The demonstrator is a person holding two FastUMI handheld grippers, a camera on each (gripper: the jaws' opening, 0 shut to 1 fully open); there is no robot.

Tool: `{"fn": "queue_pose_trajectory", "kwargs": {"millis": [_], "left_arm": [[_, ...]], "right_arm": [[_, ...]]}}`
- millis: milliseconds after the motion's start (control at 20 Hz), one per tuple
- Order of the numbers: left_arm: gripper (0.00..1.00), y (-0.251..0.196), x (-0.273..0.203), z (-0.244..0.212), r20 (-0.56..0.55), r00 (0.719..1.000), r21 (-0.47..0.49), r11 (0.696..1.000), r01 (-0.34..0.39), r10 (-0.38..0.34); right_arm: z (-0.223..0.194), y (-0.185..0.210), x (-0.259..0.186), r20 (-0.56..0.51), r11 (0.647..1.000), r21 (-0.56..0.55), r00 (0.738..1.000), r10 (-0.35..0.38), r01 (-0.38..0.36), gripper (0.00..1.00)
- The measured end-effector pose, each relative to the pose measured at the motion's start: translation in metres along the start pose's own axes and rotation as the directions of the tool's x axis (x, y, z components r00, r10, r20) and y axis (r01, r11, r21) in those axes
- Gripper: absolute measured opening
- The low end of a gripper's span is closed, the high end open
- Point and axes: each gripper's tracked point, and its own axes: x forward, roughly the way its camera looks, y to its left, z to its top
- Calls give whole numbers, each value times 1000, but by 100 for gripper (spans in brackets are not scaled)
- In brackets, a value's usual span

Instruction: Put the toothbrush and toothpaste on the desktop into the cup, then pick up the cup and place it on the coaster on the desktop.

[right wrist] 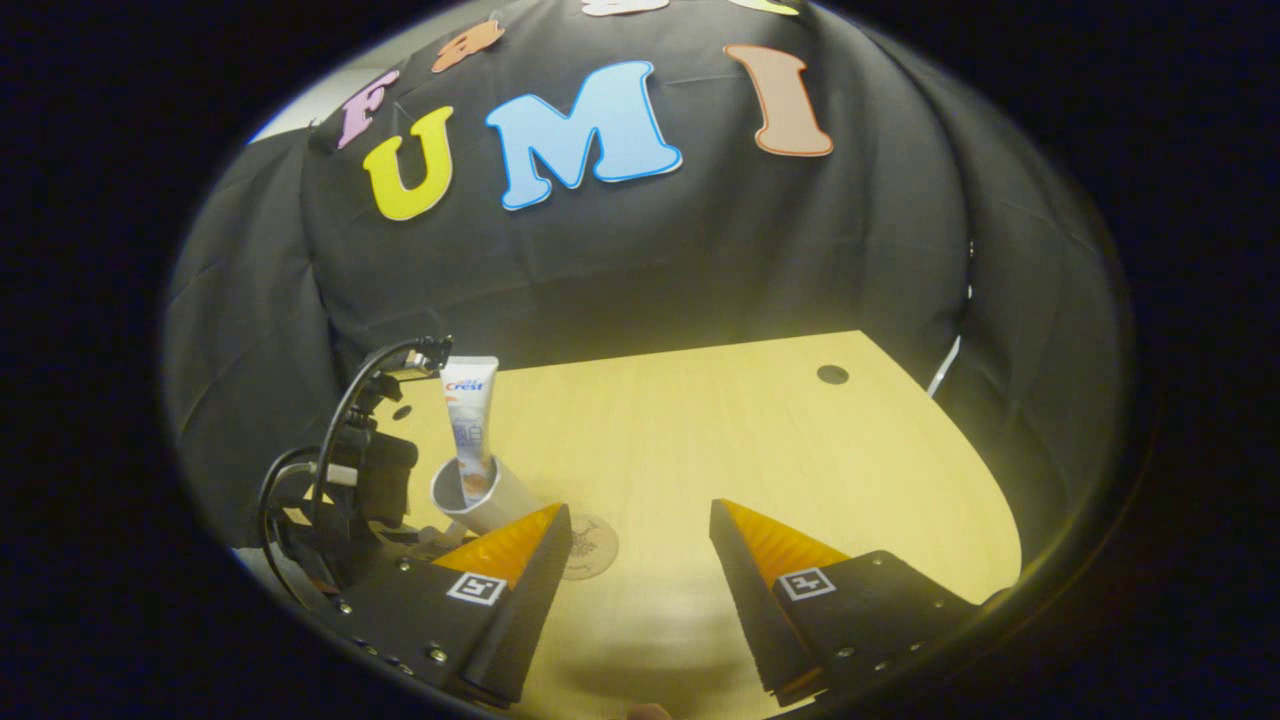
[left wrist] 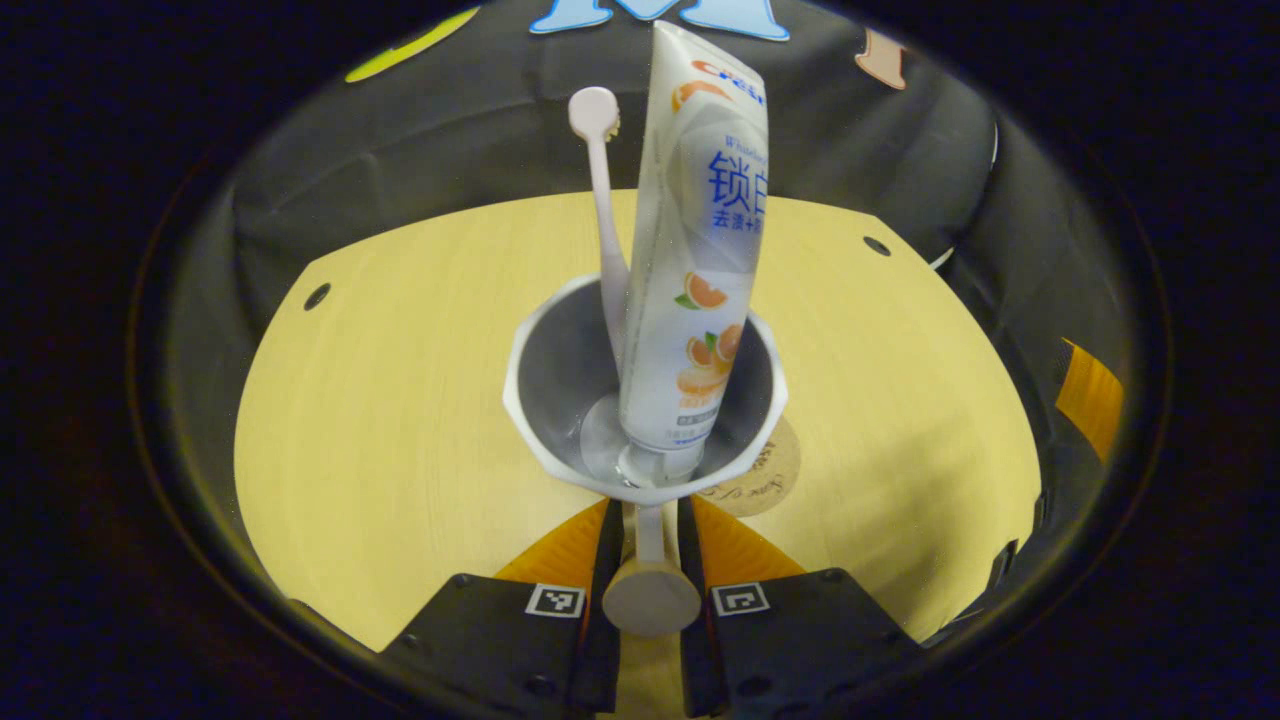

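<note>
The left gripper (left wrist: 650, 560) pinches the handle of the cup (left wrist: 645, 400) between both fingers, carrying it just ahead of its tips. The toothpaste (left wrist: 695, 270) and toothbrush (left wrist: 603, 210) stand tall inside, leaning toward the far rim. The coaster (left wrist: 765, 470) lies on the desktop (left wrist: 400, 420) just beyond the cup and to the gripper's right, partly hidden by the cup. In the right gripper view the cup looks tilted. Further tipping could spill the top-heavy tube; setting down off-centre could leave the cup half off the coaster. The right gripper (right wrist: 640, 560) hangs spread and empty, well to the side.
</note>
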Motion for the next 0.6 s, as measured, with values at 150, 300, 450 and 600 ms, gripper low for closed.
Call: {"fn": "queue_pose_trajectory", "kwargs": {"millis": [150, 300, 450, 600], "left_arm": [[37, -15, 9, 3, -13, 1000, 27, 999, 17, -17], [37, -30, 22, -1, -34, 999, 34, 999, 21, -19], [37, -38, 26, -2, -52, 998, 32, 999, 19, -17], [37, -40, 32, -9, -66, 998, 30, 1000, 4, -2]], "right_arm": [[-2, -15, -5, -1, 1000, 23, 1000, -18, 18, 83], [-5, -28, -8, -4, 999, 42, 1000, -31, 31, 83], [-6, -38, -11, -5, 998, 47, 999, -39, 39, 83], [-7, -44, -10, -10, 998, 55, 999, -35, 35, 83]]}}
